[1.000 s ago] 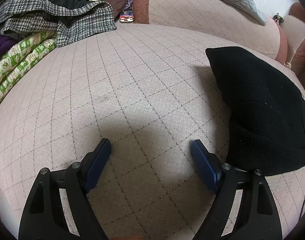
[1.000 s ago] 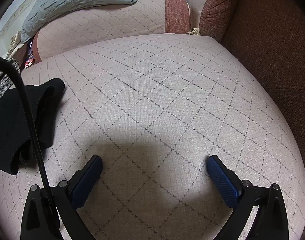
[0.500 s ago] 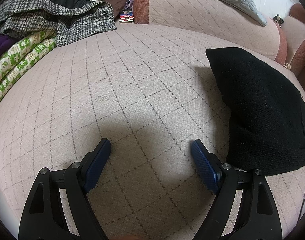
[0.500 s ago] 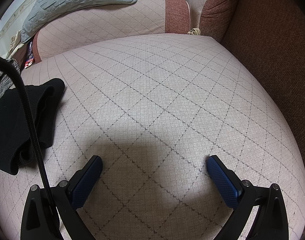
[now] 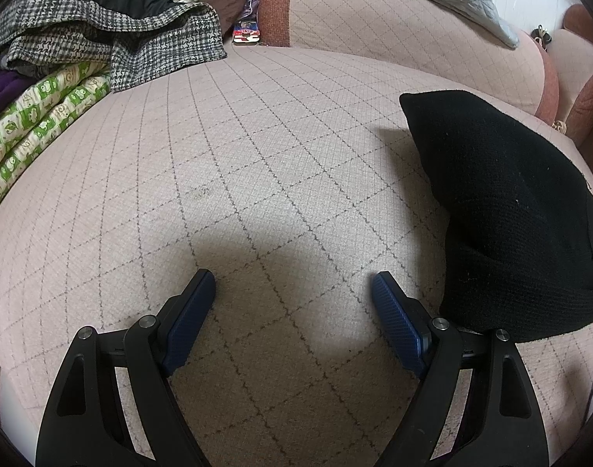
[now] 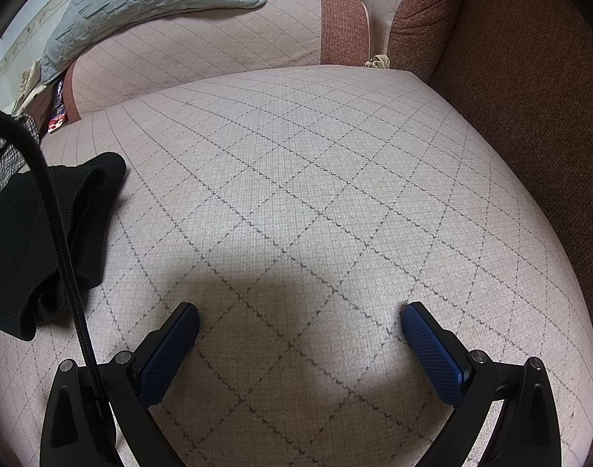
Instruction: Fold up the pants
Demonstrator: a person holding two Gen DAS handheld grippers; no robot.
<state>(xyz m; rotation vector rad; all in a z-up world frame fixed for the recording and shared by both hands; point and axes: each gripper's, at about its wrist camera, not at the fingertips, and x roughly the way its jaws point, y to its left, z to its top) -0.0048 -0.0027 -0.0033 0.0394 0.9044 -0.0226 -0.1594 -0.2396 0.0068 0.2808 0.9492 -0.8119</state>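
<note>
Left hand-held gripper: blue pads wide apart, empty, over the pink quilted diamond-stitch sofa cushion. Folded black knit pants lie just beside its right finger, between the two tools. Right hand-held gripper: also spread, empty.

Looks folded already; if tidying, pinch a corner w/ edges aligned, press flat.

Left view only: houndstooth & green-print clothes pile. Right view only: pants' stacked layered edge, brown armrest, black cable.
</note>
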